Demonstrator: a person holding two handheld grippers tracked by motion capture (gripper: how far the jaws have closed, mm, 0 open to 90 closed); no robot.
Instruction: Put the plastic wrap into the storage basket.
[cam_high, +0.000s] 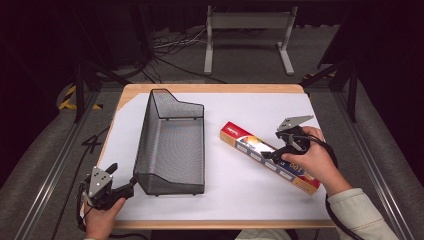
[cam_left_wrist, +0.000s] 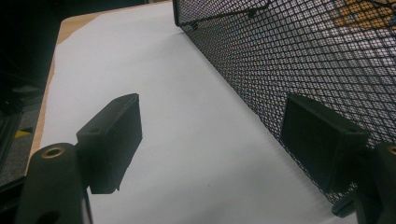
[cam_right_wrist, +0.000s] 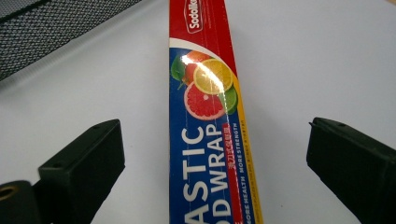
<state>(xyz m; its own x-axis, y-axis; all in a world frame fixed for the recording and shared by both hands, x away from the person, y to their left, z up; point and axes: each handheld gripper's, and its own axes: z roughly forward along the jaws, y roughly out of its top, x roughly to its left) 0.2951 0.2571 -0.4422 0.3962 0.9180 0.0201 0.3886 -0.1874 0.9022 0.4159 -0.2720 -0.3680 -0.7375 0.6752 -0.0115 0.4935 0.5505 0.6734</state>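
Table (cam_high: 215, 89) under a white sheet; black mesh basket (cam_high: 170, 145) sits left of centre, long axis running away from the person, empty as far as can be seen. Plastic wrap box (cam_high: 270, 157) lies flat on the sheet, right of the basket and apart from it, angled. Right gripper (cam_high: 270, 156) hovers over the box mid-length, jaws spread wide, box between them in the right gripper view, pads clear on both sides. Left gripper (cam_high: 131, 186) at the basket's near corner, jaws wide, one pad (cam_left_wrist: 322, 140) against the mesh wall, nothing pinched. Judgement: straddle the box squarely, lower evenly, close across its narrow width near balance point; steady basket meanwhile.
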